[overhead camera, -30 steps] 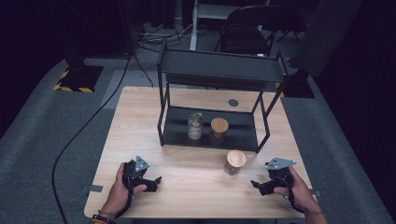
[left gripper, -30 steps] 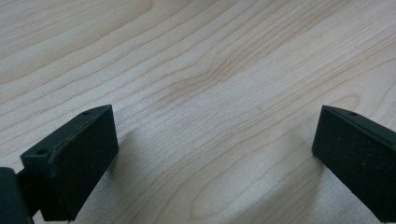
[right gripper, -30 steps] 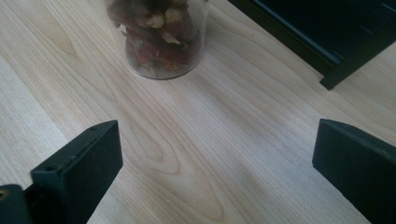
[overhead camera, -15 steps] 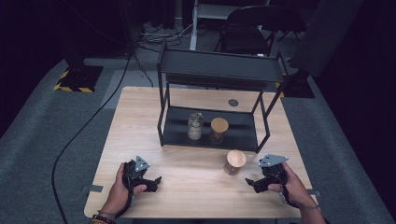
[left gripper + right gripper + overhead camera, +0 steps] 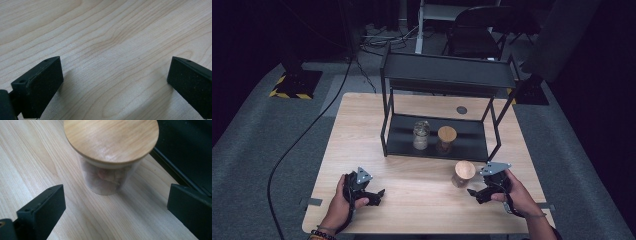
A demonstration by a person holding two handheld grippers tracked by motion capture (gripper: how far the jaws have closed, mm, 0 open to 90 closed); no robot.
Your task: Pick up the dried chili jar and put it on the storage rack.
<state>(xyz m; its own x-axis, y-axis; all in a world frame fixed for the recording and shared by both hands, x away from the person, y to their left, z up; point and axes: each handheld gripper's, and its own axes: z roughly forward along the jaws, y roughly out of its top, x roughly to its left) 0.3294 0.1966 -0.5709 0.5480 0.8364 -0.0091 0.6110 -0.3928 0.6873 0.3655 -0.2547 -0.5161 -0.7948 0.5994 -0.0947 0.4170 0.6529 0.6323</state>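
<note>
A glass jar with a round wooden lid [image 5: 464, 173] [image 5: 110, 157] stands on the table just in front of the black shelf [image 5: 447, 77]. My right gripper [image 5: 476, 193] [image 5: 115, 210] is open, a little to the jar's right and nearer the person, with the jar just ahead of its jaws. On the shelf's lower tier stand a lidless glass jar [image 5: 420, 134] and a second wooden-lidded jar [image 5: 446, 138]. My left gripper [image 5: 377, 196] [image 5: 115, 85] rests open at the front left, over bare wood.
The wooden table [image 5: 362, 130] holds a small dark disc [image 5: 461, 110] behind the shelf. A black cable [image 5: 307, 135] runs over the grey floor at the left. A chair [image 5: 482, 25] stands beyond the table.
The right gripper has moved left and forward, closer to the lidded jar on the table. The left gripper has stayed put.
</note>
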